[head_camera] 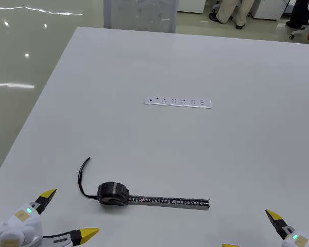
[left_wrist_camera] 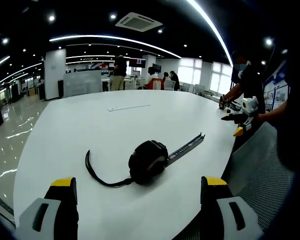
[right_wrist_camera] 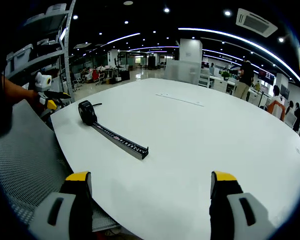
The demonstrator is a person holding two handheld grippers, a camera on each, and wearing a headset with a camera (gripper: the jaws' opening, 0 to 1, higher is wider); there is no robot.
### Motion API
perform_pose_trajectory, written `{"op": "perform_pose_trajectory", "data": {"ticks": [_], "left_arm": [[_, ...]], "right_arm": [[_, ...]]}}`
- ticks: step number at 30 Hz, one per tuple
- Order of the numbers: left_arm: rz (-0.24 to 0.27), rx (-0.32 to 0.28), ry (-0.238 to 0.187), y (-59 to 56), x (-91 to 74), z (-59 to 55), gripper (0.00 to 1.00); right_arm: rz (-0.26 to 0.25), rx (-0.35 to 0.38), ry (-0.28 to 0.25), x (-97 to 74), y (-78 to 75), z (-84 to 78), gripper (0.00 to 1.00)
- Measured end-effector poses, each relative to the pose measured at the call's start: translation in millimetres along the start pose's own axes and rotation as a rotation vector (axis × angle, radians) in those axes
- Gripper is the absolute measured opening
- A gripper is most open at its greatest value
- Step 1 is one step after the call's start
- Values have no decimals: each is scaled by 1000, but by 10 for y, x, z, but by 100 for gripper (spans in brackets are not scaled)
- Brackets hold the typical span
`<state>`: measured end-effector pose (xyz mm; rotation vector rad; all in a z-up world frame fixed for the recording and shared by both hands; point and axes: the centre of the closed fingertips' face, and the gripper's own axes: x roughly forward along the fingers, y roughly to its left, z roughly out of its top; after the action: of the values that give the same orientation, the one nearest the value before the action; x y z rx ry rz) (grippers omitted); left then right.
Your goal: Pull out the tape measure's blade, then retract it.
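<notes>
The left tongs (head_camera: 69,213) and right tongs (right_wrist_camera: 150,176) both gape wide, holding nothing, at the counter's (head_camera: 195,144) near edge. Between them lies the tape measure (head_camera: 113,193), nearer the left, with its blade (head_camera: 170,201) drawn out flat and its strap (head_camera: 82,177) curling behind. A power strip (head_camera: 177,101) lies farther back.

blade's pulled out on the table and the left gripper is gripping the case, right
Not gripping: the left gripper view shows the left gripper open, its jaws short of the case. The blade is indeed out, lying on the table.
</notes>
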<state>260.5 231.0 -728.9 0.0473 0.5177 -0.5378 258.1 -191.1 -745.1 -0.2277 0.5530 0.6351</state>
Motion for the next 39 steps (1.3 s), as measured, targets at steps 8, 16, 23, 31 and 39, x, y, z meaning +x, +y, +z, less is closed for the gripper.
{"op": "perform_pose_trajectory", "data": {"ticks": [8, 16, 23, 31, 39], "left_arm": [[-25, -28, -25, -3, 18, 33, 100], [-54, 7, -42, -41, 31, 121, 100], [-64, 8, -52, -13, 14, 110, 100], [-54, 24, -15, 28, -12, 50, 100], [-47, 37, -16, 47, -4, 118, 100]], "right_arm": [[17, -18, 11, 2, 35, 23, 100], [14, -42, 17, -26, -13, 52, 100], [37, -66, 22, -21, 13, 84, 100], [56, -56, 40, -11, 58, 54, 99], [75, -94, 59, -11, 67, 45, 97]]}}
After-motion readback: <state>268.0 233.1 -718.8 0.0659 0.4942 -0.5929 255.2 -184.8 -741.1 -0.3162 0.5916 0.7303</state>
